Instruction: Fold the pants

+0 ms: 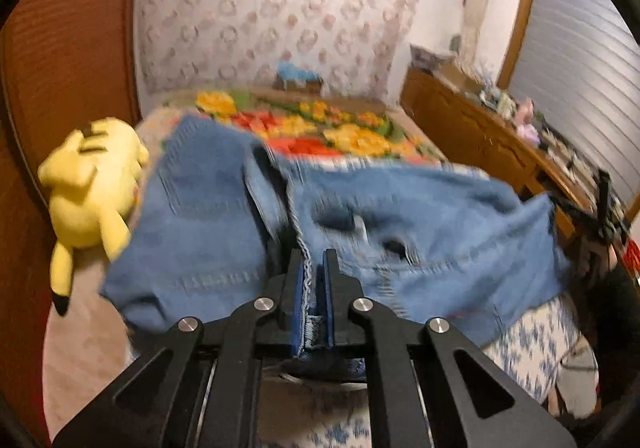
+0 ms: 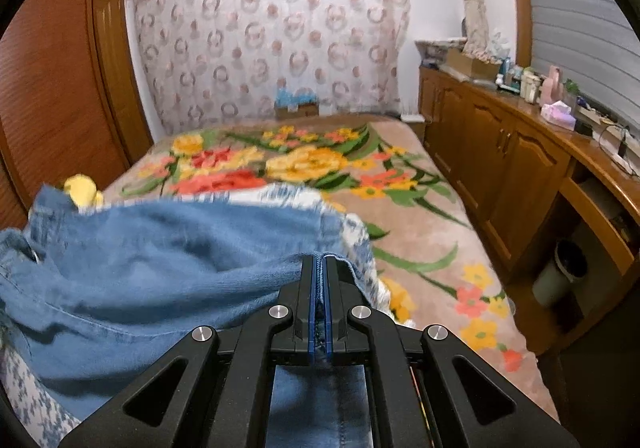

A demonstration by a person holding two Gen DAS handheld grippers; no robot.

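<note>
Blue denim pants [image 1: 224, 216] lie spread on the bed, blurred in the left wrist view. My left gripper [image 1: 313, 260] is shut on a stitched edge of the denim, which runs up between its blue pads. In the right wrist view the pants [image 2: 140, 260] stretch away to the left, lifted and creased. My right gripper [image 2: 319, 262] is shut on a seam of the denim, with cloth hanging below its jaws. The other gripper [image 1: 604, 204] shows as a dark frame at the far right end of the pants in the left wrist view.
A yellow plush toy [image 1: 92, 200] lies at the left beside the pants. The bed carries a flowered blanket [image 2: 400, 176] and a blue-and-white patterned cloth [image 1: 532, 340]. A wooden cabinet [image 2: 500, 156] with clutter runs along the right, a wardrobe [image 2: 52, 88] along the left.
</note>
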